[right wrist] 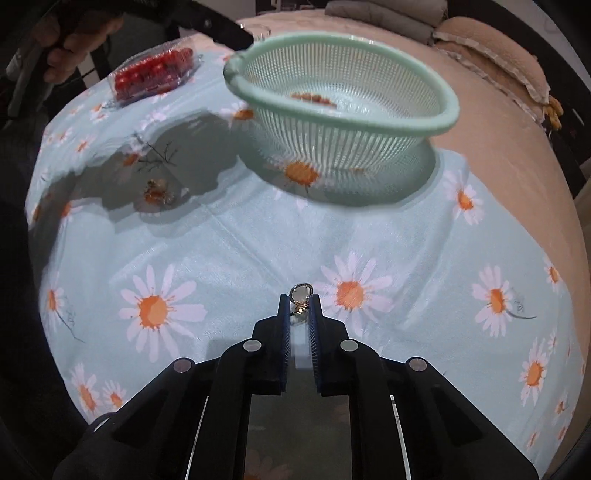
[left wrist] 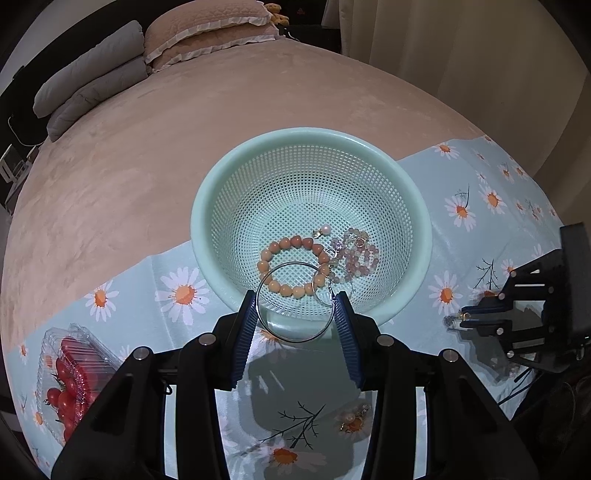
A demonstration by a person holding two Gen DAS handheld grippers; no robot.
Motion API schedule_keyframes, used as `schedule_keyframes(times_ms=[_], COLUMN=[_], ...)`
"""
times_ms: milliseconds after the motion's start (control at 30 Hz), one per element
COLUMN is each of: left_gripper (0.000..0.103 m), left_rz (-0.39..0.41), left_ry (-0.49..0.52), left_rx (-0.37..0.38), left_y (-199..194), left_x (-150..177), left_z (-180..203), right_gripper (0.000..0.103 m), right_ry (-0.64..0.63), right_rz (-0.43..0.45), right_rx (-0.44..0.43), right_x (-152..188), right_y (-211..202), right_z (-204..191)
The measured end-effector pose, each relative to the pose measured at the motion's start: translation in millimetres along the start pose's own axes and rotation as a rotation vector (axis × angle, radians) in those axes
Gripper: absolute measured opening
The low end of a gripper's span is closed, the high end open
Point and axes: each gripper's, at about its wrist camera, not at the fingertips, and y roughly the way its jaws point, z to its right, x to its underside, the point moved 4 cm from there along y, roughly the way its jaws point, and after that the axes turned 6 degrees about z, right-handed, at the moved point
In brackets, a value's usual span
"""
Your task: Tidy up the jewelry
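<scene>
My left gripper [left wrist: 295,299] is shut on a large silver hoop [left wrist: 295,341], held flat across its blue pads just above the near rim of the mint-green basket [left wrist: 207,206]. In the basket lie an orange bead bracelet [left wrist: 291,266], a pink bead bracelet [left wrist: 360,254] and a pearl pendant [left wrist: 325,229]. My right gripper [right wrist: 300,299] is low over the daisy cloth, shut on a small gold earring with a pale oval stone [right wrist: 300,293]. It also shows at the right of the left wrist view [left wrist: 454,321]. A pearl-and-gold earring [left wrist: 352,421] [right wrist: 159,190] lies on the cloth.
The daisy cloth [right wrist: 221,240] covers the near part of a pink bed. A clear box of cherry tomatoes [left wrist: 70,373] [right wrist: 153,74] stands on the cloth beyond the left gripper. Pillows [left wrist: 207,33] and a folded grey blanket [left wrist: 92,77] lie at the bed's far end. A person's hand [right wrist: 74,48] shows.
</scene>
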Motion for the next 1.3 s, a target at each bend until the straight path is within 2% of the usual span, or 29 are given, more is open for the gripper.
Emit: schedule_keyframes(times_ms=[67, 133, 233, 367, 600, 700, 767, 833, 900, 933, 1033, 1067, 1133, 1200, 1300], left_gripper=[0.044, 0.044, 0.044, 0.044, 0.044, 0.044, 0.044, 0.044, 0.044, 0.044, 0.044, 0.044, 0.044, 0.044, 0.044], left_rz=[-0.001, -0.004, 0.0, -0.003, -0.005, -0.008, -0.008, -0.015, -0.016, -0.014, -0.01, -0.01, -0.01, -0.012, -0.011], left_ry=[0.007, 0.025, 0.034, 0.046, 0.069, 0.077, 0.078, 0.077, 0.074, 0.072, 0.068, 0.066, 0.065, 0.066, 0.066], left_rx=[0.0, -0.01, -0.017, -0.021, -0.037, -0.032, -0.023, -0.02, -0.015, -0.009, 0.003, 0.006, 0.017, 0.021, 0.026], left_y=[0.4, 1.6, 0.9, 4.1, 14.5, 18.6, 20.7, 23.7, 25.2, 25.1, 25.7, 26.3, 28.2, 29.3, 30.1], left_x=[-1.7, -4.3, -9.7, -14.2, -21.9, -19.9, -18.4, -16.7, -16.3, -16.4, -16.5, -16.2, -15.7, -14.0, -11.9], left_z=[0.8, 2.1, 2.0, 1.7, -2.5, -2.9, -2.5, -2.2, -1.4, -0.5, 2.3, 2.9, 4.8, 5.8, 5.8], right_gripper=[0.009, 0.009, 0.008, 0.006, 0.006, 0.007, 0.009, 0.026, 0.03, 0.03, 0.03, 0.03, 0.03, 0.031, 0.031], right_ry=[-0.028, -0.069, -0.143, -0.204, -0.257, -0.241, -0.225, -0.225, -0.204, -0.184, -0.104, -0.062, 0.059, 0.161, 0.202], right_rz=[0.086, 0.132, 0.141, 0.164, 0.163, 0.148, 0.137, 0.102, 0.077, 0.074, 0.07, 0.071, 0.068, 0.134, 0.177], right_rx=[-0.009, -0.008, 0.068, 0.098, 0.131, 0.112, 0.038, -0.033, -0.056, -0.06, 0.02, 0.055, 0.071, 0.042, 0.063], right_x=[-18.6, -37.6, -63.6, -86.7, -122.3, -113.3, -94.9, -69.9, -48.8, -41.5, -29.5, -27.8, -25.0, -21.2, -15.1], right_y=[-25.7, -46.3, -62.9, -77.4, -59.8, -48.9, -40.9, -27.4, -11.0, -2.1, 31.3, 41.5, 57.5, 60.3, 59.7], right_z=[-2.8, -5.7, -4.5, 4.8, 16.7, 15.3, 10.5, 1.3, -4.5, -5.3, 5.0, 12.2, 25.6, 31.9, 30.2])
